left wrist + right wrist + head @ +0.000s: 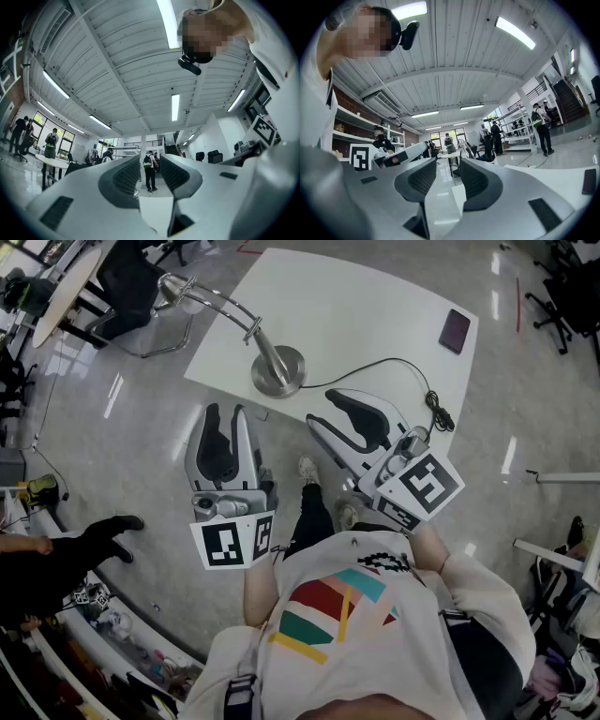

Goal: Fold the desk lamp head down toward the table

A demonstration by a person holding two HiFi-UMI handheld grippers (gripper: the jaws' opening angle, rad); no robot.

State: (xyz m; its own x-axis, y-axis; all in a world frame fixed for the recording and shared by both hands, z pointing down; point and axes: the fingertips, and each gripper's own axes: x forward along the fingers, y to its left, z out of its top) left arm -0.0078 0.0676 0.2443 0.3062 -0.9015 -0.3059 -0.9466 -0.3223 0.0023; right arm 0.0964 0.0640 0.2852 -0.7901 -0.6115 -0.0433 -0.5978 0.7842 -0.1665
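A silver desk lamp stands on the white table (pixel 375 306) in the head view. Its round base (pixel 278 372) is near the table's front edge. Its curved arm (pixel 230 310) rises to the left and ends in the head (pixel 178 289), out past the table's left edge. My left gripper (pixel 226 414) is open and holds nothing, in front of the table and just left of the base. My right gripper (pixel 326 409) is also open and holds nothing, at the table's front edge to the right of the base. Both gripper views show parted jaws with only the room between them.
A black cable (pixel 394 362) runs from the lamp base to a plug (pixel 439 413) near the right gripper. A dark phone (pixel 455 330) lies at the table's far right. A black chair (pixel 131 282) stands beyond the lamp head. A person (pixel 56 559) stands at the left.
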